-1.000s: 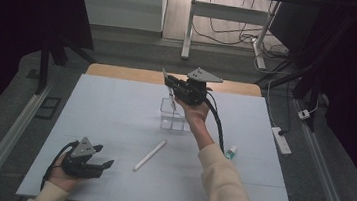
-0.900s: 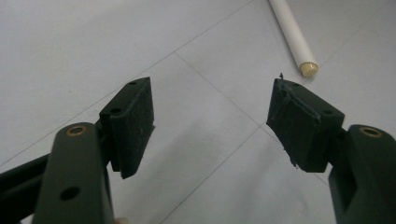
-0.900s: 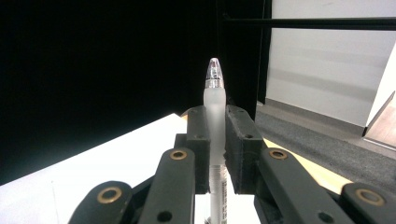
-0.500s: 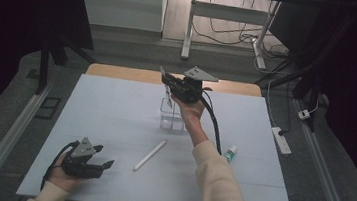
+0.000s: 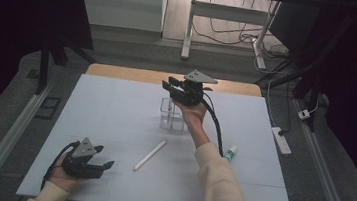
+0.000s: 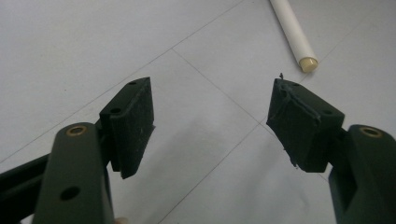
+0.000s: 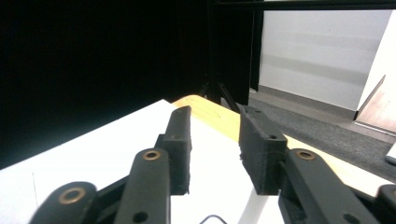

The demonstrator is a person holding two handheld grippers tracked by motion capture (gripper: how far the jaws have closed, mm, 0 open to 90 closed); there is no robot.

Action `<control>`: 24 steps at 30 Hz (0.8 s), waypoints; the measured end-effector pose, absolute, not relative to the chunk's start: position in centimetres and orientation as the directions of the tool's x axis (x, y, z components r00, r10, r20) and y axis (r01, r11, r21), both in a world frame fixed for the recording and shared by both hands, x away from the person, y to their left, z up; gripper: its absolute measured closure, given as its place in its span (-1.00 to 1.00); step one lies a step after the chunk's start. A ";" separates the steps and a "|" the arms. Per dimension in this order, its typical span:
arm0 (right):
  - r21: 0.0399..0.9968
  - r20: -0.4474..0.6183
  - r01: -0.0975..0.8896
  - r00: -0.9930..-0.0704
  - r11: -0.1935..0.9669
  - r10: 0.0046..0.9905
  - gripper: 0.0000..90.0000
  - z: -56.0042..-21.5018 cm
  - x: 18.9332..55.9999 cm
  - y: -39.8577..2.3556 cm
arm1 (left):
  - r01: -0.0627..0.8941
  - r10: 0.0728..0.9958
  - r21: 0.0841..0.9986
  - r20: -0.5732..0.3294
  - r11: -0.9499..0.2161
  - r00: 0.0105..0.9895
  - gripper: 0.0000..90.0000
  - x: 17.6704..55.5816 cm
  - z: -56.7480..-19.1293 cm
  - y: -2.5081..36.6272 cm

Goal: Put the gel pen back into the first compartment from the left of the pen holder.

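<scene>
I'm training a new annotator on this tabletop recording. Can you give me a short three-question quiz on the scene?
1. True or false: the left gripper has its jaws shut on the white tube.
2. What stands right below the right gripper: A) a clear box with compartments, B) a metal bowl, C) a stack of plates?
3. Where does the small green-capped bottle lie relative to the person's right forearm?

Key
1. False: its jaws are open and empty, and the tube lies apart from them on the table.
2. A, the clear box.
3. Just beyond it, toward the table's right edge.
</scene>
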State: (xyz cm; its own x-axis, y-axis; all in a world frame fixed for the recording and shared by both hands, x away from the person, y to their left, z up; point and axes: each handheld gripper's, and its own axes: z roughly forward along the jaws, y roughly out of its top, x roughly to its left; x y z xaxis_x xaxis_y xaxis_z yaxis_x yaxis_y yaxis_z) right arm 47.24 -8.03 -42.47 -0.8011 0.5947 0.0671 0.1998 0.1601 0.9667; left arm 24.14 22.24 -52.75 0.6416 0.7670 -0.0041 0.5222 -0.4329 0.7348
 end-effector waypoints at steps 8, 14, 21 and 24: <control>0.958 0.053 0.203 -0.817 0.201 0.574 0.30 -42.4 46.7 -9.0 | 0.523 0.763 0.731 -0.005 -0.438 0.646 -0.30 24.2 -52.8 22.1; 0.955 0.038 0.193 -0.833 0.225 0.552 0.28 -42.1 45.9 -10.0 | 0.523 0.763 0.729 -0.002 -0.441 0.647 -0.30 24.2 -52.8 22.1; 0.953 0.031 0.183 -0.849 0.240 0.528 0.28 -42.3 44.9 -10.9 | 0.523 0.763 0.728 0.000 -0.443 0.646 -0.30 24.1 -52.8 22.1; 0.951 0.014 0.170 -0.858 0.258 0.513 0.28 -42.4 44.4 -11.2 | 0.523 0.763 0.727 0.000 -0.444 0.647 -0.30 24.2 -52.8 22.1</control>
State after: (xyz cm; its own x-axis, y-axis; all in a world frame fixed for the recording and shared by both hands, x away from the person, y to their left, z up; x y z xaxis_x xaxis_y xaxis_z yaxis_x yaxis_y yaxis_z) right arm 44.37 -11.21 -42.41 -0.8582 0.5131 0.0144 0.1703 0.2582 0.9510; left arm 24.16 22.12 -52.84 0.6468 0.7627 -0.0002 0.5235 -0.4437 0.7274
